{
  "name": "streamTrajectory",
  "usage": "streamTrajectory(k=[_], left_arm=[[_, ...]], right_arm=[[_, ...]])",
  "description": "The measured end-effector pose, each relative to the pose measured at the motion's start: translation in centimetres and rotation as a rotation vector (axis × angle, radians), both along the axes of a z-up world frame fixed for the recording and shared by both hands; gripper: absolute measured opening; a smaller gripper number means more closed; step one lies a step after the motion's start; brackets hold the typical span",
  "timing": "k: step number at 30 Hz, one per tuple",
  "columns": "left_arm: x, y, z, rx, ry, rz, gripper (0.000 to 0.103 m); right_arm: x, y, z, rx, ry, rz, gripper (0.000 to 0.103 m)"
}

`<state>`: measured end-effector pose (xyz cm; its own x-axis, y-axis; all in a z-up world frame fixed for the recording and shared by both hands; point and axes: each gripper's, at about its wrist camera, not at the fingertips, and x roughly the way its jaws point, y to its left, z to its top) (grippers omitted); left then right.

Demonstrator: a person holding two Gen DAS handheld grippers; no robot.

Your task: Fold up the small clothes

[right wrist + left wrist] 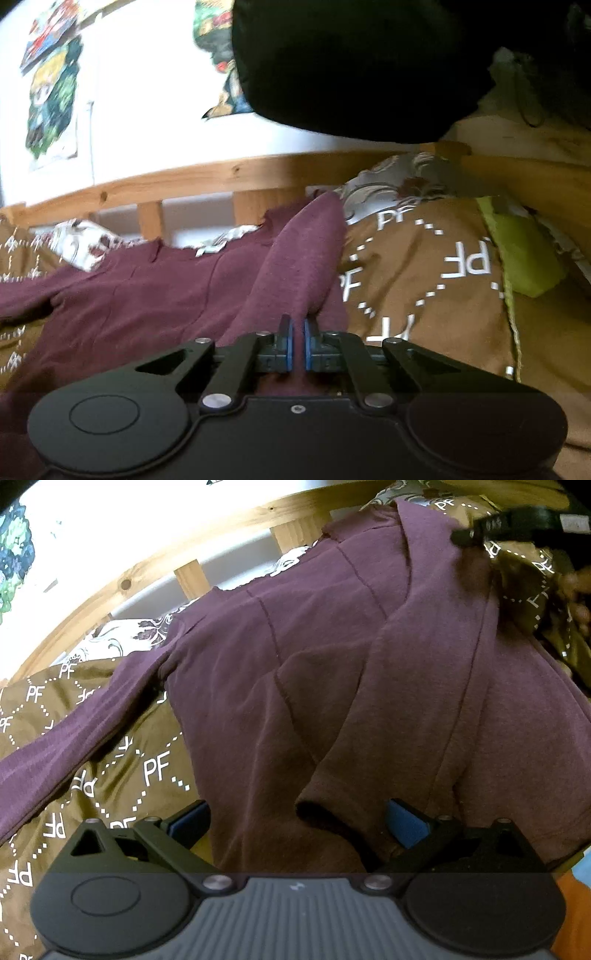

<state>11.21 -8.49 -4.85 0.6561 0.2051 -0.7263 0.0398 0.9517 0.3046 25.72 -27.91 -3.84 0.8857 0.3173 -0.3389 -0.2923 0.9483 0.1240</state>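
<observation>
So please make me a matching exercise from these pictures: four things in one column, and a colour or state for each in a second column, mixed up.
Things:
1. shirt
2. blanket
3. left gripper
4. right gripper

Colour or state:
A. fingers wide apart
B. brown with white "PF" letters
C. fingers closed on purple cloth
D. purple, spread on the bed

Pairs: 1-D, 2-B, 3-A, 4-C
</observation>
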Motion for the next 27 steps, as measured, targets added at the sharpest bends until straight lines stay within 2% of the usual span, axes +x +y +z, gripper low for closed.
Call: streamTrajectory(k=[5, 9, 12, 14, 15, 21, 23, 25, 27], left_arm=[[0.2, -0.6, -0.1, -0.016, -0.011, -0.012, 0.102], [0.0, -1.1, -0.3, 0.009, -0.021, -0.031, 0.102], [-0.2, -1.0, -0.2, 0.008, -0.022, -0.047, 0.102], [-0.3, -0.8, -0.1, -0.002, -0.017, -0.049, 0.102], [-0.3, -0.7, -0.1, -0.007, -0.014, -0.049, 0.102], [-0.7, 0.1, 0.4, -0.041, -0.004, -0.057, 0.102], [-0.8, 0.6, 0.6, -0.063, 0.002, -0.052, 0.102], [-1.0, 1.0, 0.8, -0.084, 0.006, -0.044, 0.102], [-1.1, 1.6, 1.0, -0.101, 0.009, -0.035, 0.102]], right_arm=[[-1.0, -1.4, 1.6, 0.057, -0.057, -0.078, 0.005], [0.2, -2.1, 0.1, 0.048, 0.047, -0.138, 0.006], [0.7, -3.2, -0.6, 0.096, 0.087, -0.188, 0.02], [0.5, -3.0, -0.3, 0.078, 0.068, -0.201, 0.032], [0.2, -2.7, -0.2, 0.062, 0.052, -0.201, 0.032], [-1.8, -0.4, -0.1, -0.139, -0.007, -0.235, 0.059], [-2.5, 0.3, -0.5, -0.215, -0.014, -0.243, 0.075], [-3.1, 0.7, -1.2, -0.296, -0.024, -0.282, 0.082], [-3.5, 0.5, -1.6, -0.322, -0.031, -0.332, 0.088]])
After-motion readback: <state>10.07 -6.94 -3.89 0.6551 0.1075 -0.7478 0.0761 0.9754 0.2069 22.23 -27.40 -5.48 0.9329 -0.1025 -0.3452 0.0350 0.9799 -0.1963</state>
